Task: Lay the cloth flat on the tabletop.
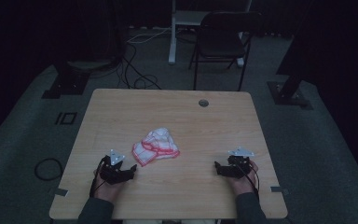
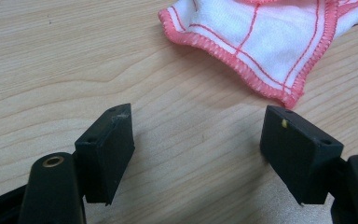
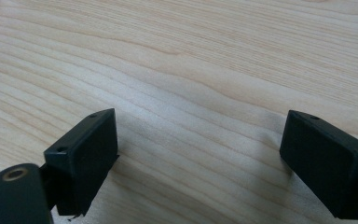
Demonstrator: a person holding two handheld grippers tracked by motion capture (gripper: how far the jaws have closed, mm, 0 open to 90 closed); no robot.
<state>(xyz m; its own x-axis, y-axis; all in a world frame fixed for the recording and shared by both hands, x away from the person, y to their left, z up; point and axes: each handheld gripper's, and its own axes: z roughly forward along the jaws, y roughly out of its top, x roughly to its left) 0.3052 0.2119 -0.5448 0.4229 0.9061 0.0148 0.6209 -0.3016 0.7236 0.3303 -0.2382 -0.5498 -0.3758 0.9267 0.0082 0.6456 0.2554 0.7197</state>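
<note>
A white cloth (image 1: 156, 145) with a red grid pattern and pink-red stitched edging lies crumpled near the middle of the wooden table (image 1: 121, 107). No writing, label or brand can be read on it or anywhere else. In the high view its long axis runs on a slant, from a flat squared corner on the near left up to a bunched, rounded hump on the far right.

The left gripper (image 1: 129, 171) rests on the table just near-left of the cloth, jaws spread wide with nothing between them. In the left gripper view the cloth's hemmed corner (image 2: 279, 93) lies just beyond the jaw tips, apart from them.

The right gripper (image 1: 218, 167) sits well to the right of the cloth, nearer the person. Its jaws are also spread wide over bare wood (image 3: 191, 70).
</note>
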